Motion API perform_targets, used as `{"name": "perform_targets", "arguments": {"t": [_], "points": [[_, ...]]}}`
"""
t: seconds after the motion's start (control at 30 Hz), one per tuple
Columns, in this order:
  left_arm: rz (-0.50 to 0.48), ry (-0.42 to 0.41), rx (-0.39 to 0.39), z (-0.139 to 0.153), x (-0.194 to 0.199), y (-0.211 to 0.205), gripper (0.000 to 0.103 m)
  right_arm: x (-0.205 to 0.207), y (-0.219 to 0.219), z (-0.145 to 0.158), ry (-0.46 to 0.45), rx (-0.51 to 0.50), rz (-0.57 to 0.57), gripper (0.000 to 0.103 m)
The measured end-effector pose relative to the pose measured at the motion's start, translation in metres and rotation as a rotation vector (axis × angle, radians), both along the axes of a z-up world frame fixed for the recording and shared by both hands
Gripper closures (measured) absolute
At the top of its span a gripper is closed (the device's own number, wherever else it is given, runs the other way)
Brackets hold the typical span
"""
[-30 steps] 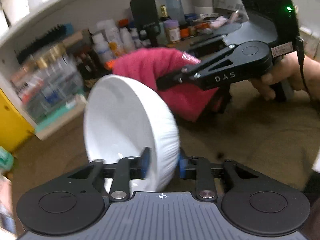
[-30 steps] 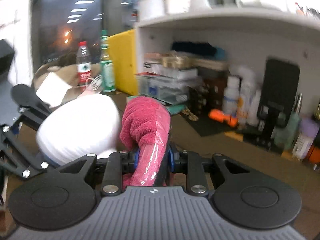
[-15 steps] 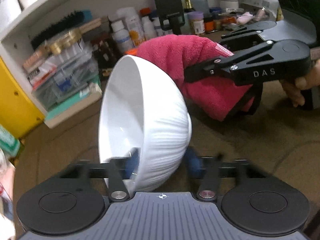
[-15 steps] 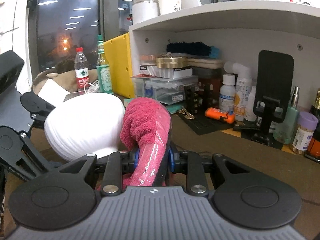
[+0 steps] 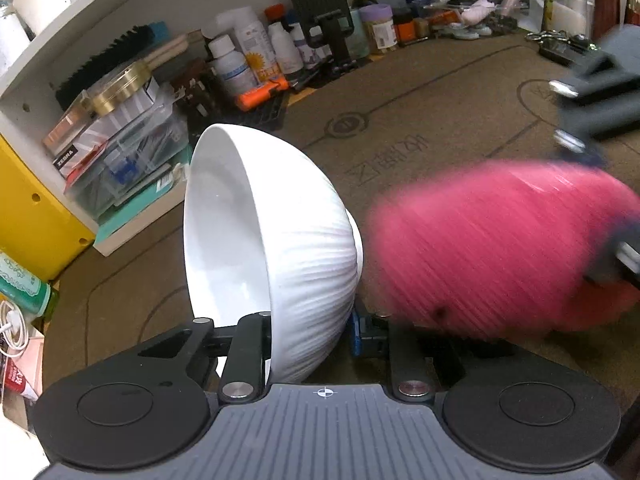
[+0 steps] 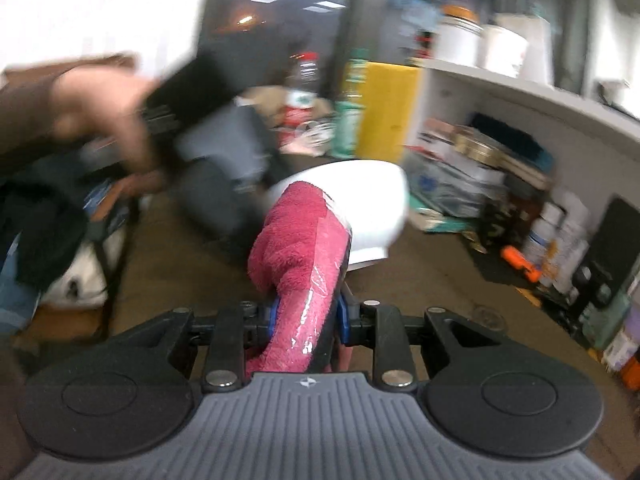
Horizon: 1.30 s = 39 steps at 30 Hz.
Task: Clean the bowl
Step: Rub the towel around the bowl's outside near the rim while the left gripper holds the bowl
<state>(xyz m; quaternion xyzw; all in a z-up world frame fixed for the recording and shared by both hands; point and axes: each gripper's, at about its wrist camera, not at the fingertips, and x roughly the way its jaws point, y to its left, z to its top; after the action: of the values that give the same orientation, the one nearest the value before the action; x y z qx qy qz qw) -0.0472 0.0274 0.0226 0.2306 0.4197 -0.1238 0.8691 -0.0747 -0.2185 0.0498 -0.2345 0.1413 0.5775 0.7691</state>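
My left gripper point(image 5: 310, 330) is shut on the rim of a white ribbed bowl point(image 5: 304, 248), held on its side with the opening facing left. A pink cloth point(image 5: 500, 252), blurred by motion, is just right of the bowl's base. My right gripper point(image 6: 306, 316) is shut on that pink cloth point(image 6: 304, 264). In the right wrist view the cloth's tip lies against the bowl's outer wall point(image 6: 368, 208) near its foot. The right gripper's body shows blurred in the left wrist view point(image 5: 592, 108).
A brown mat point(image 5: 420, 120) covers the table. A white shelf point(image 5: 60, 40) holds boxes, a brush and tins at the back left. Bottles point(image 5: 256, 56) and a black phone stand point(image 5: 320, 12) line the back. A yellow box point(image 5: 28, 220) stands at left.
The pink cloth and right gripper have swung from behind the bowl down to its right side, near the base. The bowl has turned a little more edge-on. The right wrist view has swung left.
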Motion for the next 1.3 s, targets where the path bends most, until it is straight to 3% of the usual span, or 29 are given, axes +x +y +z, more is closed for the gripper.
{"name": "perform_targets", "arguments": {"t": [0.13, 0.33, 0.67, 0.8, 1.1, 1.27, 1.3], "points": [[-0.005, -0.002, 0.007, 0.0, -0.001, -0.001, 0.079, 0.001, 0.001, 0.009, -0.011, -0.004, -0.006, 0.076], [-0.011, -0.008, 0.011, -0.001, -0.002, -0.001, 0.079, 0.045, 0.018, 0.005, 0.01, 0.026, -0.088, 0.076], [-0.03, 0.01, -0.005, 0.001, 0.002, -0.001, 0.078, 0.128, 0.031, 0.002, 0.118, 0.153, -0.364, 0.076], [-0.019, 0.026, -0.049, 0.002, 0.004, 0.007, 0.075, 0.123, 0.033, 0.004, 0.123, 0.168, -0.289, 0.076], [-0.017, 0.043, -0.052, 0.004, 0.009, 0.007, 0.072, 0.038, 0.012, 0.004, 0.002, 0.019, -0.024, 0.076], [-0.001, 0.03, -0.039, 0.009, 0.006, 0.01, 0.071, 0.02, 0.0, 0.0, -0.015, -0.01, -0.034, 0.077], [0.001, 0.025, -0.032, 0.012, 0.004, 0.011, 0.064, 0.023, -0.001, -0.001, -0.003, -0.001, -0.052, 0.076]]}}
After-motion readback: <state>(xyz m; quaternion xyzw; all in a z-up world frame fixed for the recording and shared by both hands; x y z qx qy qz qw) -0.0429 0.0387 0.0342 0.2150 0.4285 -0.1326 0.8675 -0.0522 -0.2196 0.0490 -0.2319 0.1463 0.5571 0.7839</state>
